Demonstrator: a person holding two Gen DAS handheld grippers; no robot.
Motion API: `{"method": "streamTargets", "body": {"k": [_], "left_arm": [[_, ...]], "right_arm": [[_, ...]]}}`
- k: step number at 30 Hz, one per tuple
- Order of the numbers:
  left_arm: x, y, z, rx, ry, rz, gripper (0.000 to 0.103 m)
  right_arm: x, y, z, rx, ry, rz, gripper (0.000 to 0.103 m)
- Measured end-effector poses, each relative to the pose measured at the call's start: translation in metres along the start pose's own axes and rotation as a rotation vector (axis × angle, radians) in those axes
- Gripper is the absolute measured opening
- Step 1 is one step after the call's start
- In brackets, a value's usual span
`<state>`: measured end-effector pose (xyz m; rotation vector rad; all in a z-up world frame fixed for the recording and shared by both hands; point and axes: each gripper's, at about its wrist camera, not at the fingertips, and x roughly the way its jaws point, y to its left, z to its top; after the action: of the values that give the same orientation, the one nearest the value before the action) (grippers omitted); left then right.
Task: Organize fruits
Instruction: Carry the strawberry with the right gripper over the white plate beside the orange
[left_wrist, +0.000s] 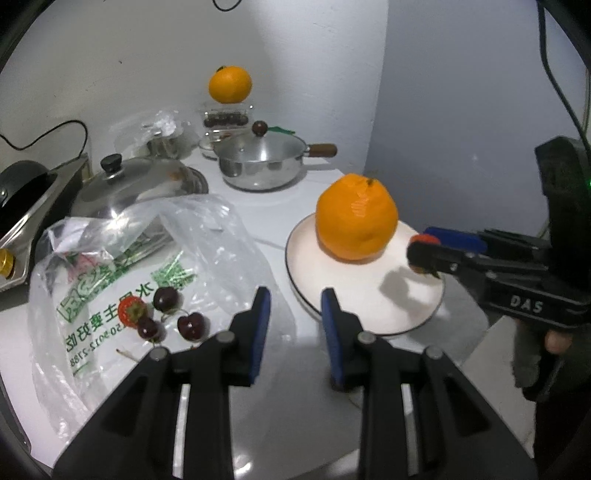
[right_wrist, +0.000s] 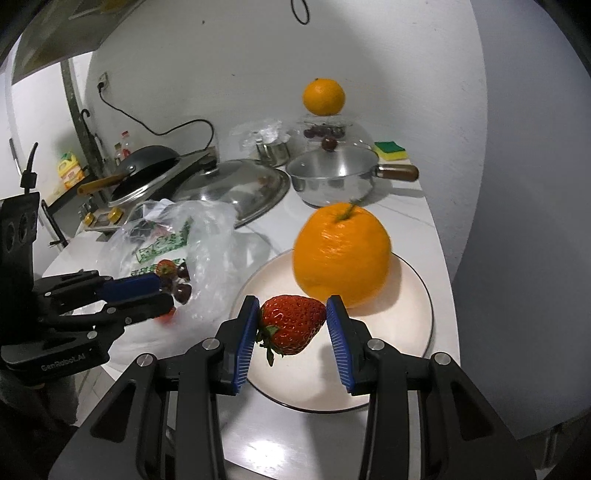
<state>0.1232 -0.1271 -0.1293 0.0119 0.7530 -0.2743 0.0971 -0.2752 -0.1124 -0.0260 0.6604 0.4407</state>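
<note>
A white plate (left_wrist: 369, 295) (right_wrist: 413, 306) holds a big orange (left_wrist: 356, 218) (right_wrist: 341, 254). My right gripper (right_wrist: 291, 328) (left_wrist: 424, 247) is shut on a strawberry (right_wrist: 291, 323) and holds it over the plate's near side, in front of the orange. My left gripper (left_wrist: 295, 314) (right_wrist: 162, 291) is open and empty, between the plate and a clear plastic bag (left_wrist: 122, 266) (right_wrist: 177, 236). On the bag lie another strawberry (left_wrist: 131, 312) (right_wrist: 165, 266) and three dark cherries (left_wrist: 168, 299).
A second orange (left_wrist: 229, 84) (right_wrist: 324, 96) sits on a clear box of cherries (left_wrist: 226, 118) at the back wall. A steel pot with lid (left_wrist: 262, 162) (right_wrist: 332, 173), a large steel lid (left_wrist: 136, 184) (right_wrist: 236, 188), a wok (right_wrist: 144, 166) and a sponge (right_wrist: 389, 150) crowd the back.
</note>
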Motion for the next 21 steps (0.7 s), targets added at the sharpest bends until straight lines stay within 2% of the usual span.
{"method": "streamTargets", "body": {"k": [6, 8, 14, 21], "left_arm": [[0.032, 0.010, -0.007, -0.021, 0.044, 0.035, 0.029], [0.036, 0.011, -0.008, -0.016, 0.051, 0.041, 0.029], [0.036, 0.006, 0.000, -0.034, 0.036, 0.014, 0.029], [0.045, -0.012, 0.006, -0.019, 0.056, -0.015, 0.030]], "right_arm": [[0.016, -0.018, -0.021, 0.063, -0.031, 0.017, 0.040], [0.025, -0.022, -0.025, 0.074, -0.001, 0.017, 0.040], [0.025, -0.022, -0.025, 0.020, 0.025, -0.028, 0.040], [0.025, -0.043, -0.029, 0.048, 0.032, -0.075, 0.040]]}}
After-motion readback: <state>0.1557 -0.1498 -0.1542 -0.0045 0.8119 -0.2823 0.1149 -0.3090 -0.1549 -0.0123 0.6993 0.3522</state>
